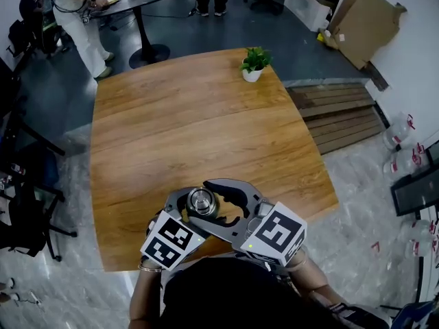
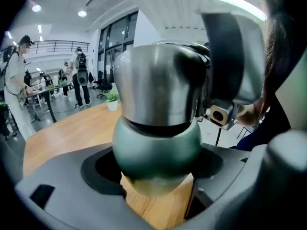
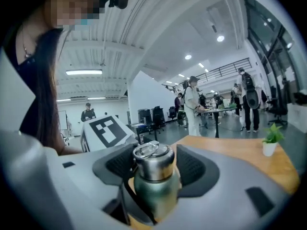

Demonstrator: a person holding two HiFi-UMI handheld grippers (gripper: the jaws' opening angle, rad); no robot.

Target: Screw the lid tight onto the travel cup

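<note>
The travel cup (image 1: pixel 201 202) stands upright near the front edge of the wooden table (image 1: pixel 206 129), its steel lid (image 3: pixel 152 159) sitting on top. In the left gripper view the green body (image 2: pixel 158 147) fills the space between the jaw pads, under the steel lid (image 2: pixel 163 85). My left gripper (image 1: pixel 186 210) is shut on the body. My right gripper (image 1: pixel 214 205) comes in from the right at lid height. Its pads lie against both sides of the lid, and it is shut on the lid.
A small potted plant (image 1: pixel 254 64) stands at the table's far edge. Wooden planks (image 1: pixel 336 115) and cardboard (image 1: pixel 367 22) lie on the floor to the right. A person (image 1: pixel 79 19) stands by a round table at the back left. A dark chair (image 1: pixel 27 204) is at the left.
</note>
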